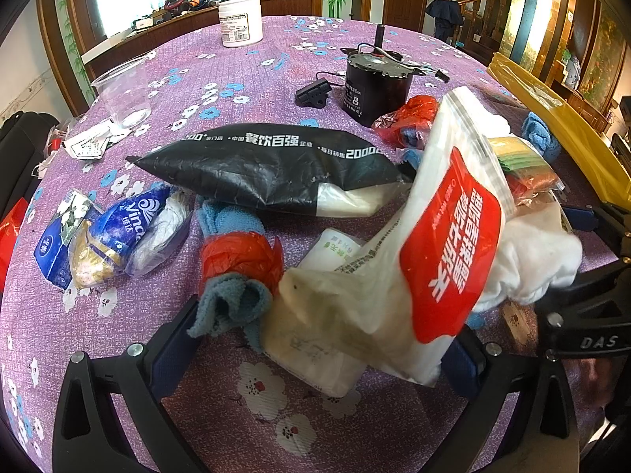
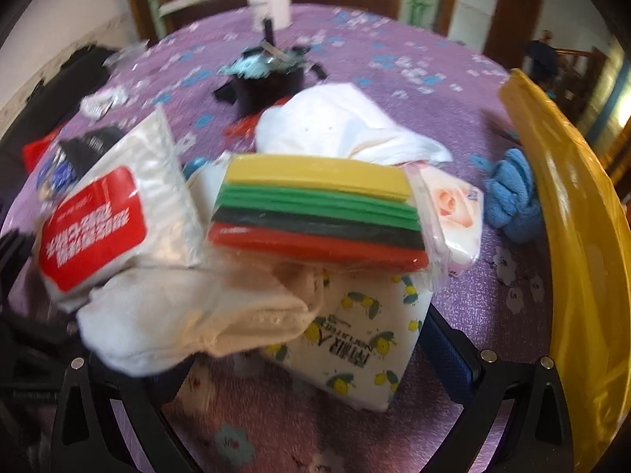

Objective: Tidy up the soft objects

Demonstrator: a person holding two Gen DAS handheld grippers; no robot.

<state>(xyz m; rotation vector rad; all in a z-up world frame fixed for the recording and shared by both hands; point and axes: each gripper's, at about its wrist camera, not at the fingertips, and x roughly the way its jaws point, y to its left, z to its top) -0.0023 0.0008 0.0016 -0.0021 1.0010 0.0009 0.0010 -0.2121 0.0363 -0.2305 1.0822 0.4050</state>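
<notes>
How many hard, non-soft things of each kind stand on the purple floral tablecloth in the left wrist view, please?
White plastic tub with a label: 1
Clear plastic cup: 1
Black cylindrical motor with a metal top plate: 1
Small black plastic connector block: 1
Total: 4

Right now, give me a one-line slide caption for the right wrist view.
Right gripper at a pile of soft goods: lemon-print tissue pack, white cloth, coloured sheet pack, beside yellow bag.
</notes>
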